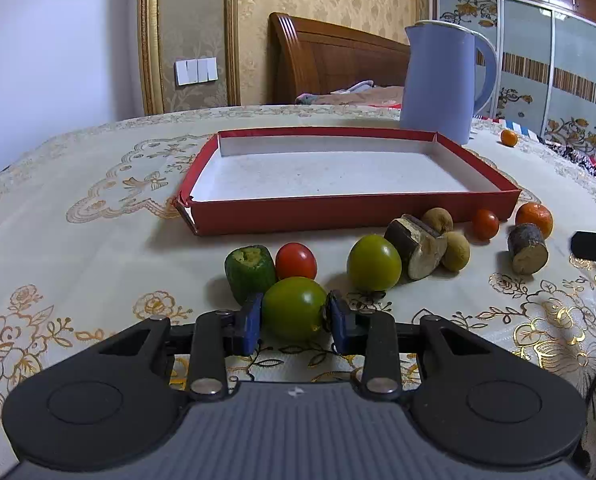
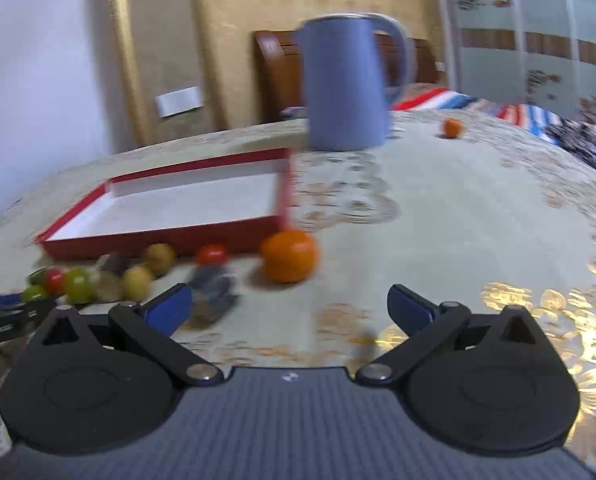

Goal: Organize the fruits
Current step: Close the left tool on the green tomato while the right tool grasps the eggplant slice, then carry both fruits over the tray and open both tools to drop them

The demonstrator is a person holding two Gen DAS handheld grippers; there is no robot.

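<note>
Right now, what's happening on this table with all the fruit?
A person is sorting fruit with two handheld grippers. The left gripper has its jaws closed around a green tomato at the front of a row of fruit beside the red tray, which holds nothing yet. The right gripper hangs open above the tablecloth, nearest a large orange. A blue jug stands behind the tray.

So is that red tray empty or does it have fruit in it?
Empty: the red tray shows only its bare white floor; every fruit lies outside on the tablecloth.
</note>
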